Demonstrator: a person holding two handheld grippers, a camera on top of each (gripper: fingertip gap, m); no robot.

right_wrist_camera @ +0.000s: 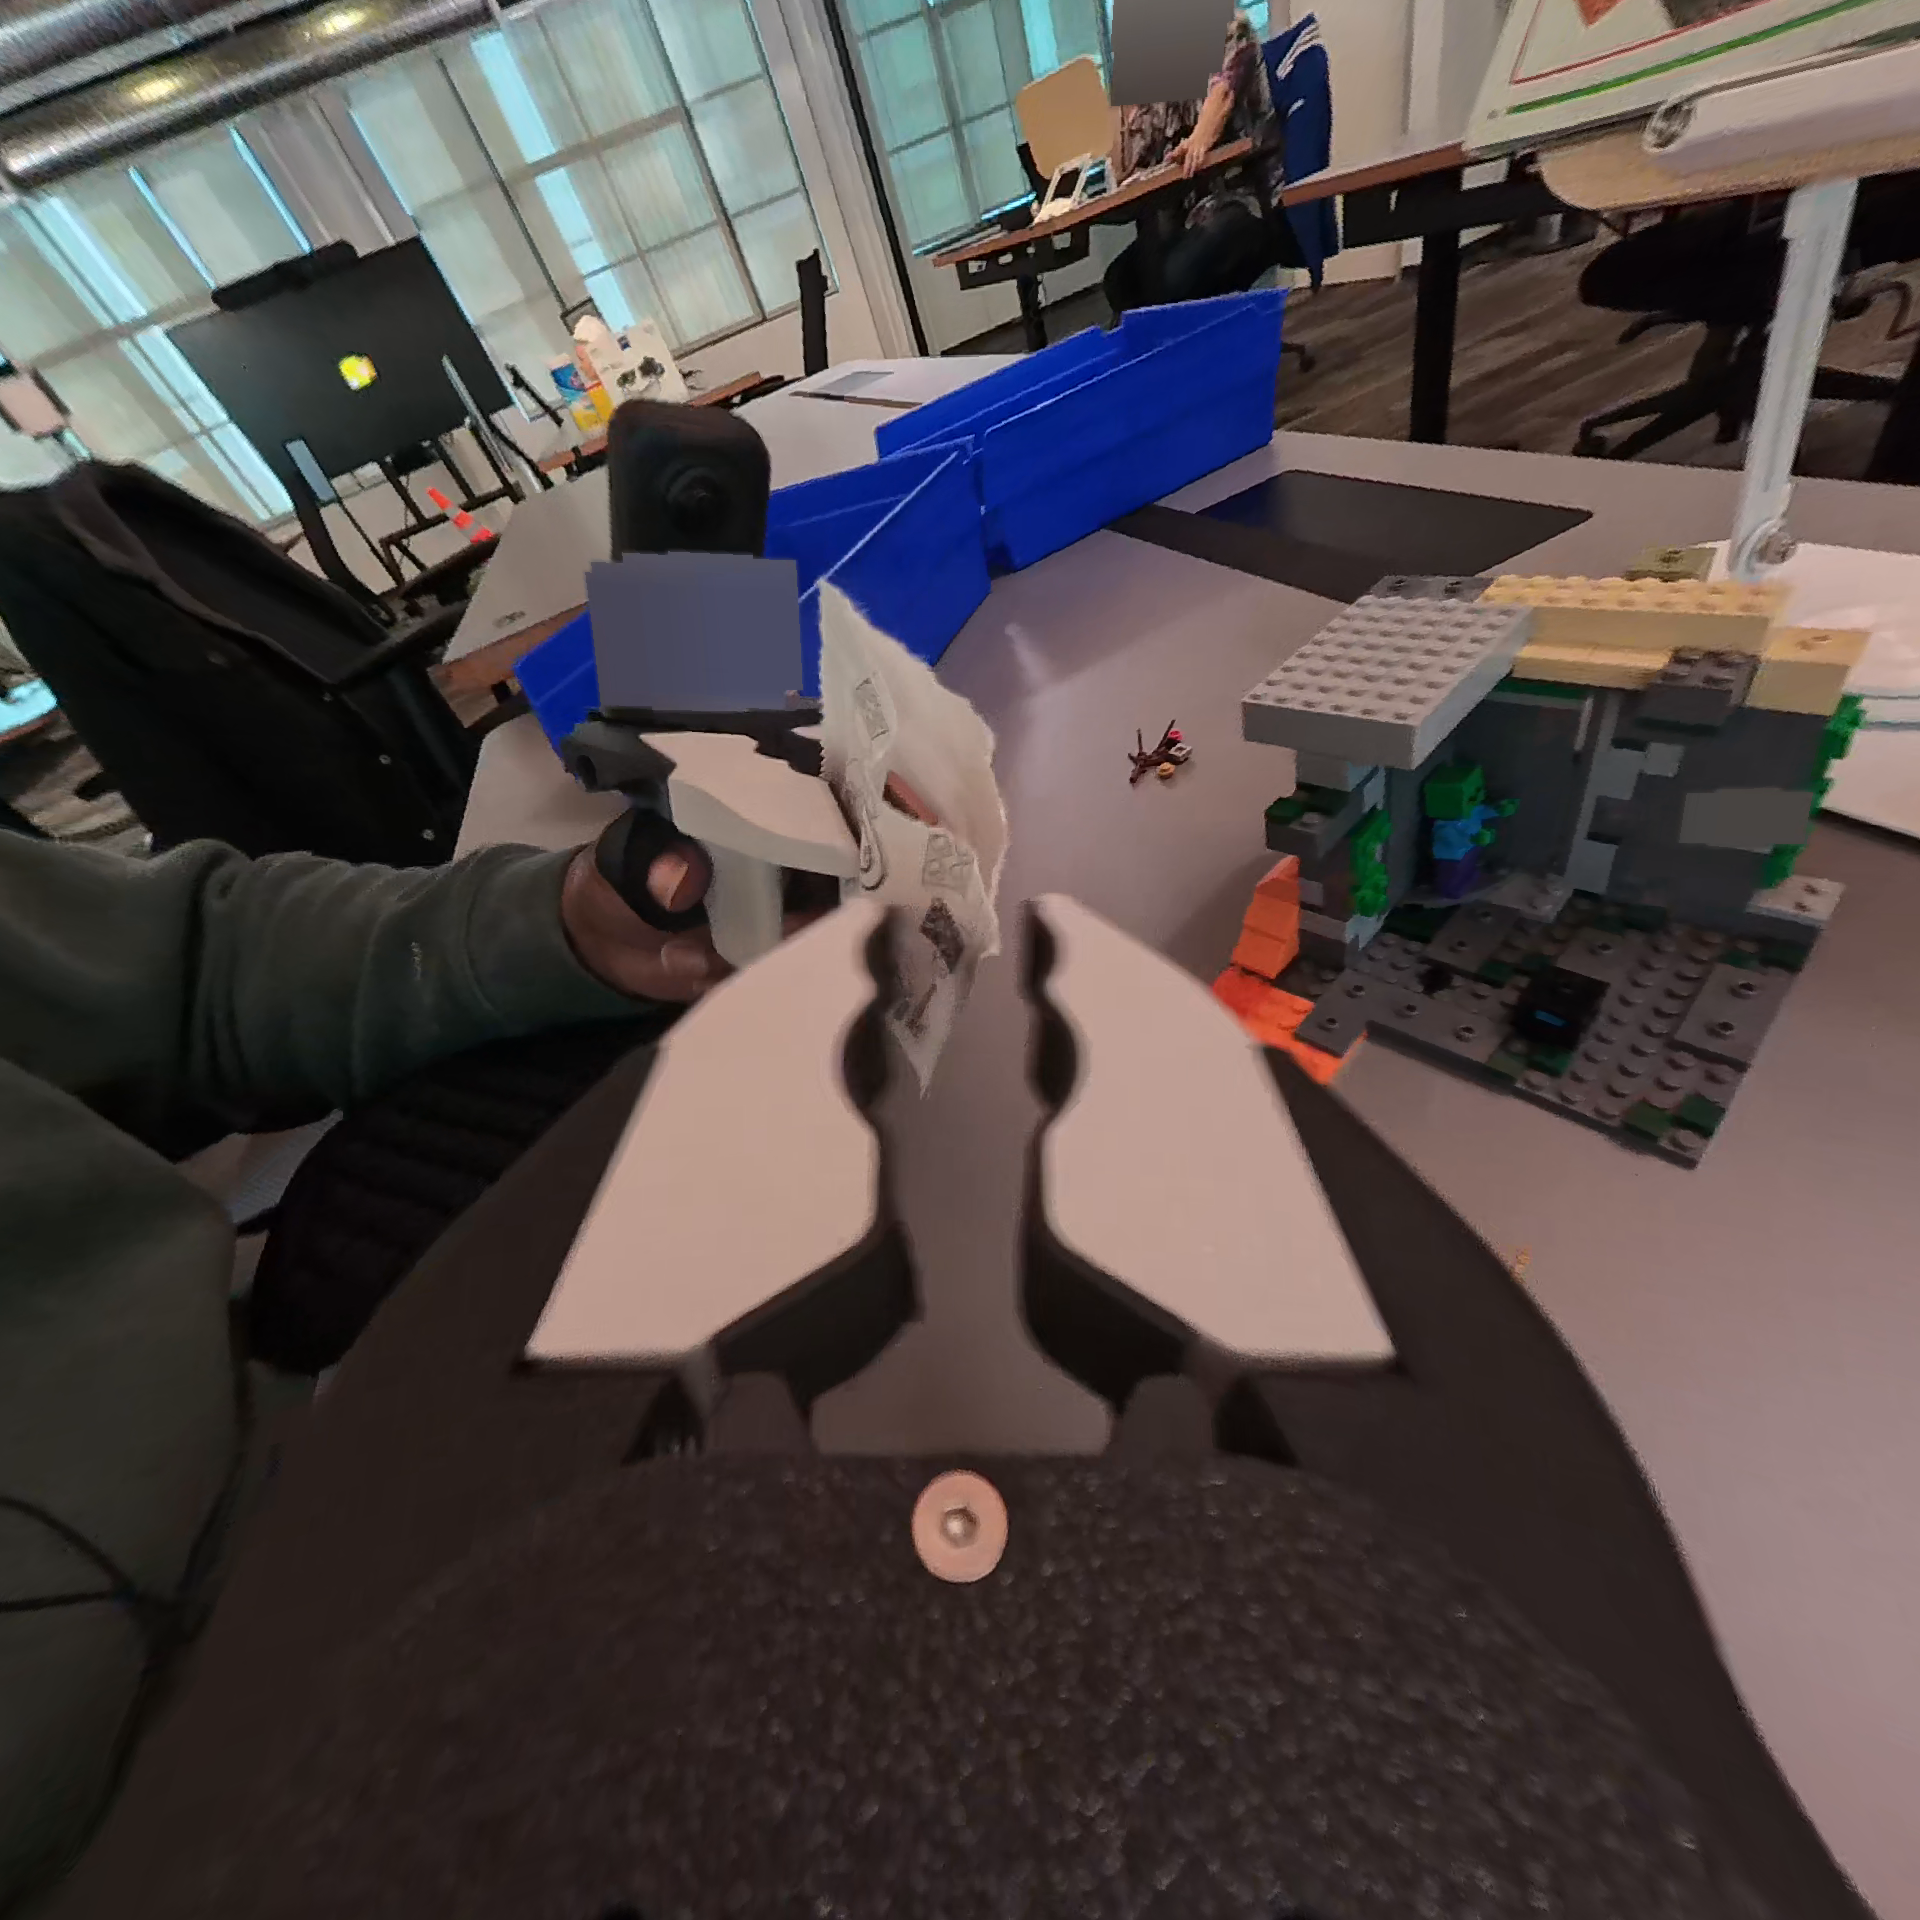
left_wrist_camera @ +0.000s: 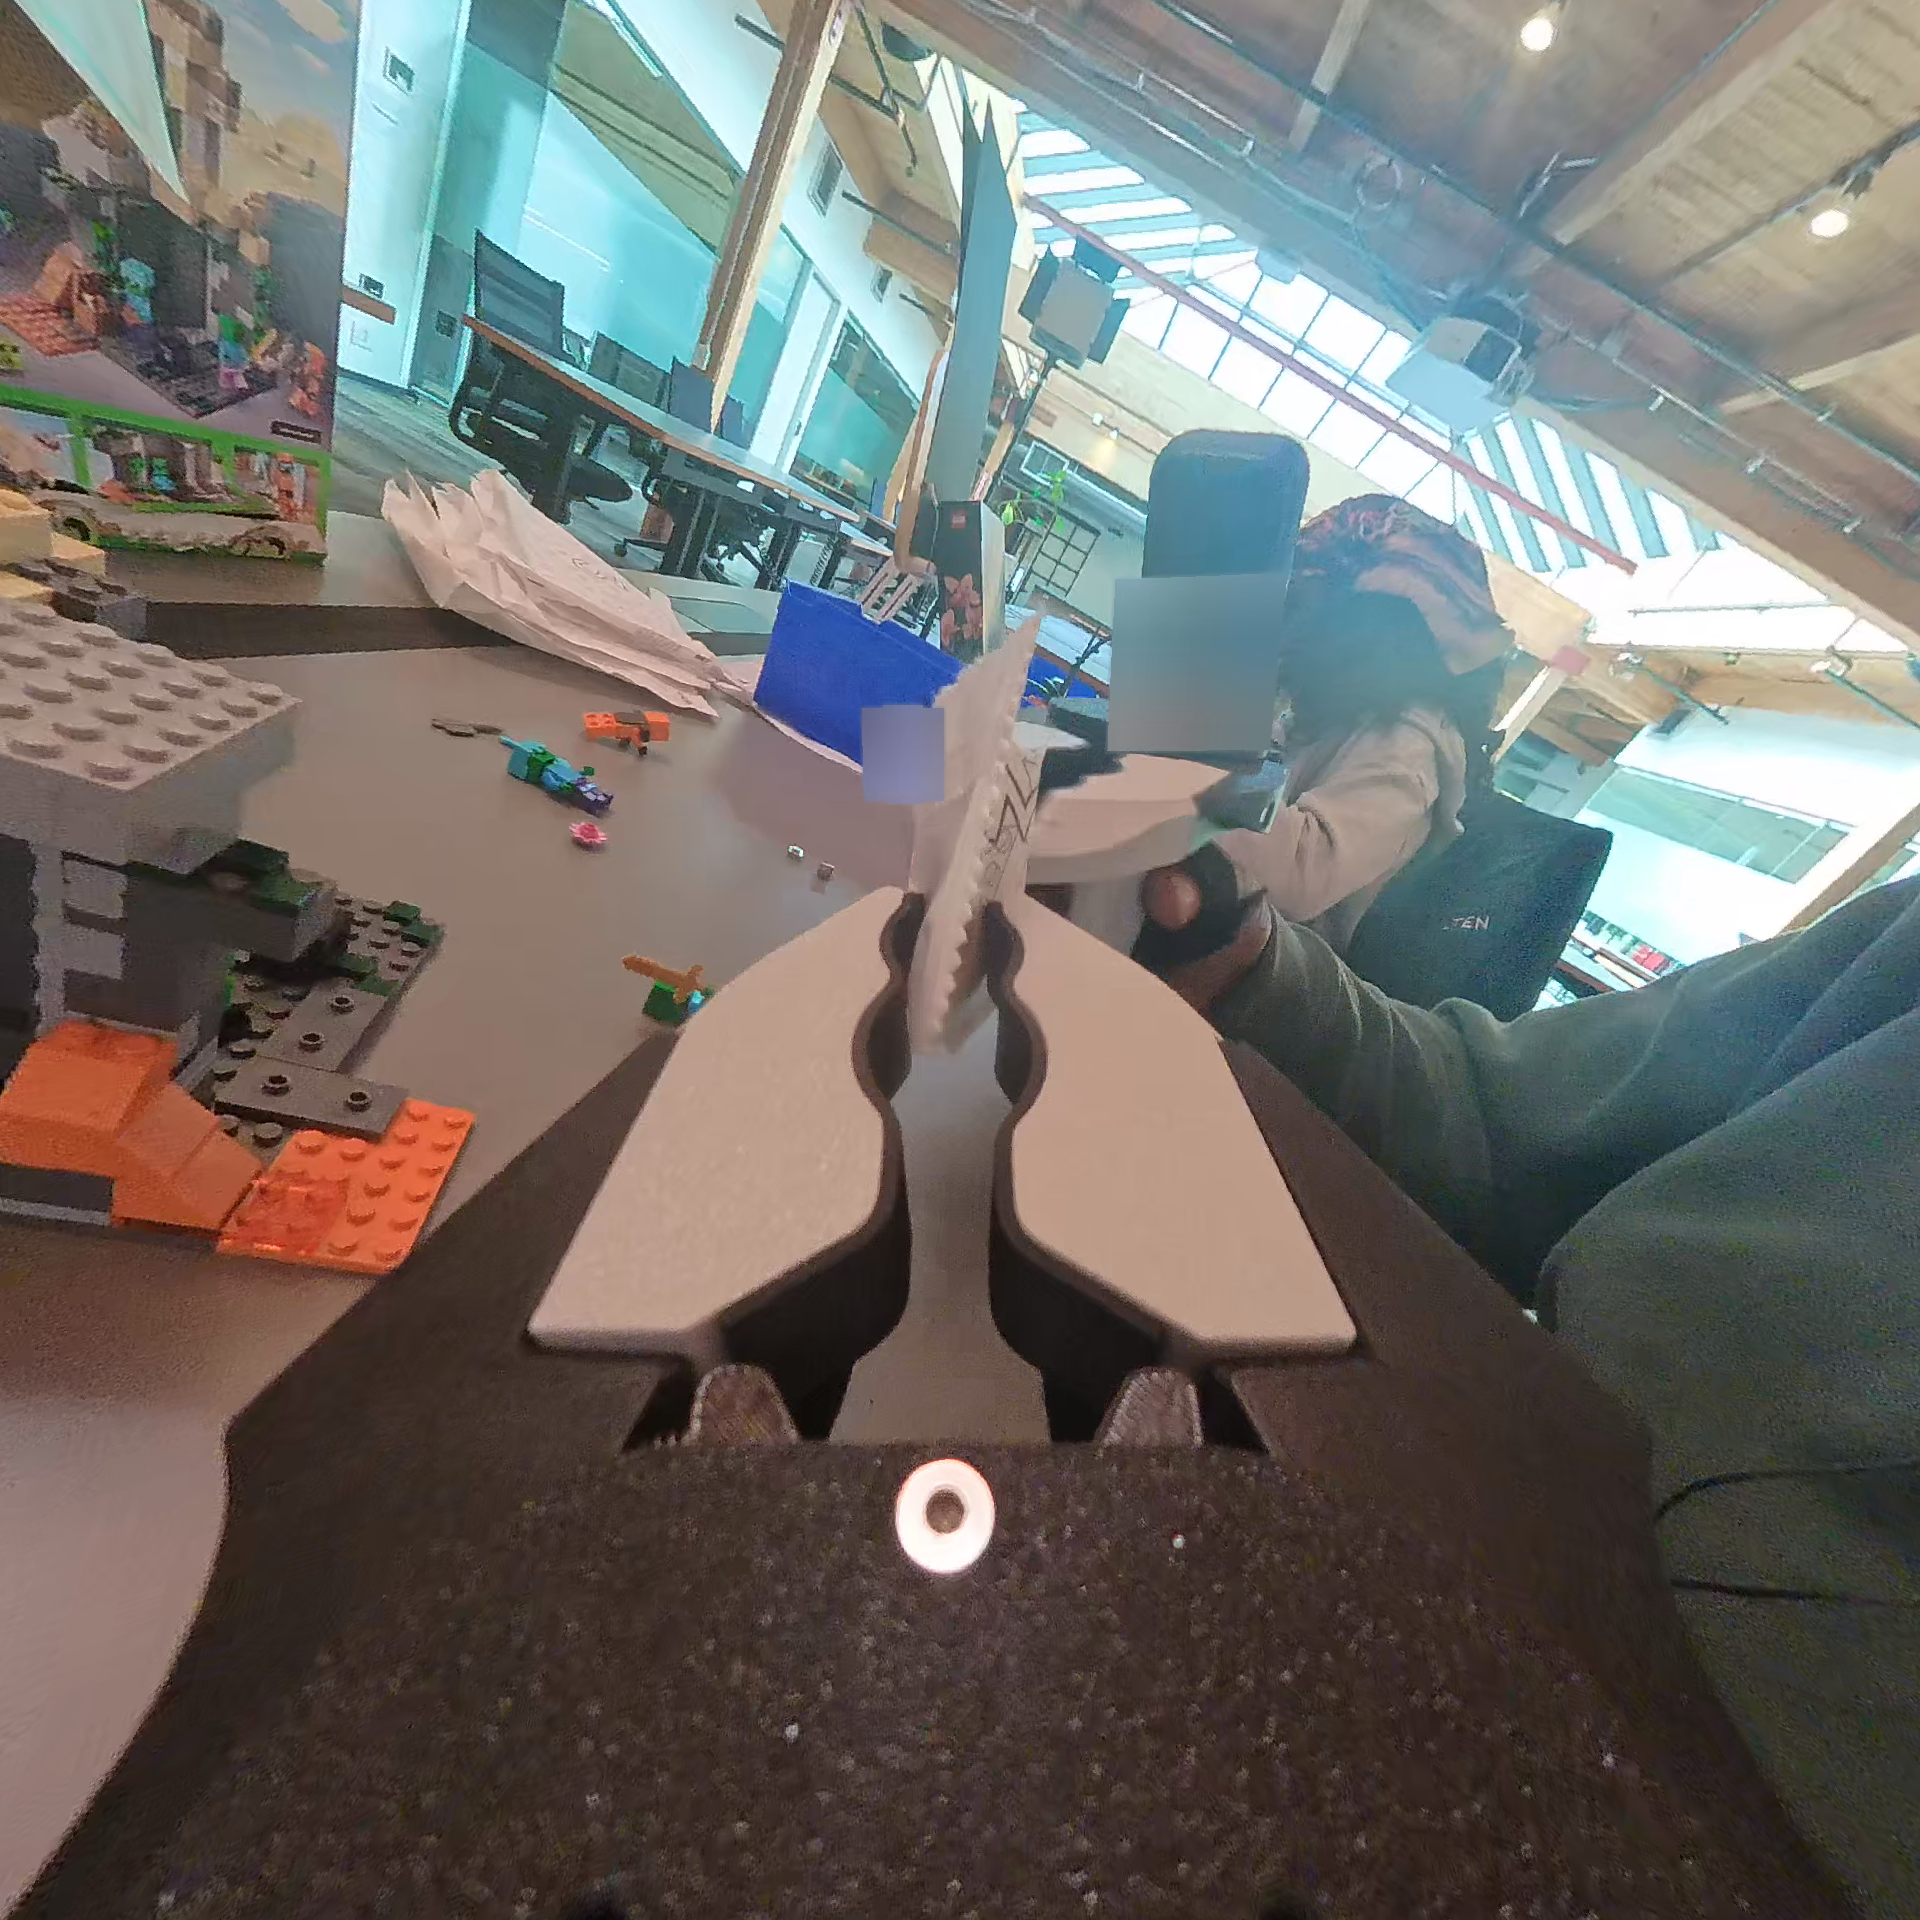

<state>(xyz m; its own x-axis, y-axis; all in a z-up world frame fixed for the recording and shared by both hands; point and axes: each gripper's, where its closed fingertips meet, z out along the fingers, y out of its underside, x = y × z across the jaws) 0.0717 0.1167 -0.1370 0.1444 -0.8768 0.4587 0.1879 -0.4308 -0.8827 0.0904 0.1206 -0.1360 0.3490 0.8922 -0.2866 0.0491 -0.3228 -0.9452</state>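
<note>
My left gripper [left_wrist_camera: 951, 920] is shut on a small white paper bag [left_wrist_camera: 982, 821] with a serrated edge and holds it upright above the grey table [left_wrist_camera: 727, 831]. My right gripper [right_wrist_camera: 956, 925] is open. The lower corner of the bag [right_wrist_camera: 925, 821] hangs between its fingertips, close to its left finger [right_wrist_camera: 769, 1049]. The right gripper also shows in the left wrist view [left_wrist_camera: 1101, 821], just beyond the bag. The left gripper shows in the right wrist view [right_wrist_camera: 769, 805], held by a hand in a dark green sleeve.
A brick-built grey and orange model [left_wrist_camera: 156, 935] [right_wrist_camera: 1558, 831] stands on the table. Small figures [left_wrist_camera: 551, 774], a sword piece [left_wrist_camera: 670, 982] and a dark piece [right_wrist_camera: 1158, 753] lie loose. Blue bins [right_wrist_camera: 1039, 468], a pile of paper bags [left_wrist_camera: 540, 582] and a printed box [left_wrist_camera: 177, 260] stand behind. Only a small space, under 4 cm, lies between the two pairs of fingers.
</note>
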